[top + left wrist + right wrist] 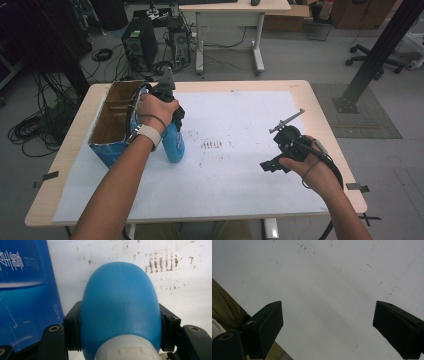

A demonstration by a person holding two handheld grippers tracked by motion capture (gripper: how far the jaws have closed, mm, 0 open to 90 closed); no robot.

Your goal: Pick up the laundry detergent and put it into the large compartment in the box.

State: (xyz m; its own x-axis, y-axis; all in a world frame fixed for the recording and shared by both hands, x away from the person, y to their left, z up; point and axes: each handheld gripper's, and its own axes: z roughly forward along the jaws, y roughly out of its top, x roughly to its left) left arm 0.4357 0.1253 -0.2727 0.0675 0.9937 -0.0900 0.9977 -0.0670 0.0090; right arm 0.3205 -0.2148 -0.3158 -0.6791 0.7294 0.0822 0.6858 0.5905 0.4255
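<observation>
- Nearest to us, the right gripper (281, 150) rests low over the white sheet (240, 165) at the near right of the table (320, 100); in the right gripper view its two black jaws stand wide apart with nothing but bare paper between them; we judge it idle for now.
- A little farther in and to the left, the left gripper (120, 340) is clamped on the blue bottle (120, 297); in the left gripper view both pads press the bottle's flanks just past its white cap (128, 350), so we hold it at the shoulder.
- The relation that counts: the bottle's long axis runs straight out along the jaws, cap end towards the hand and rounded base away from it; in the high view the bottle (173, 142) hangs below the left hand (157, 111), its base down at the sheet; whether the base touches the paper or hovers just over it we cannot tell.
- The left hand is plainly the nearer one, being on the bottle; the right gripper lies well apart across the sheet.
- Just beside the bottle, on its left, stands the open cardboard box (116, 122), blue on the outside, with dividers inside; in the left gripper view its blue wall (25, 290) rises close alongside the bottle.
- We judge the coming move to be a lift and a short carry leftwards over the box rim; the grip near the cap leaves the heavy end free to swing, so the wall could be clipped.
</observation>
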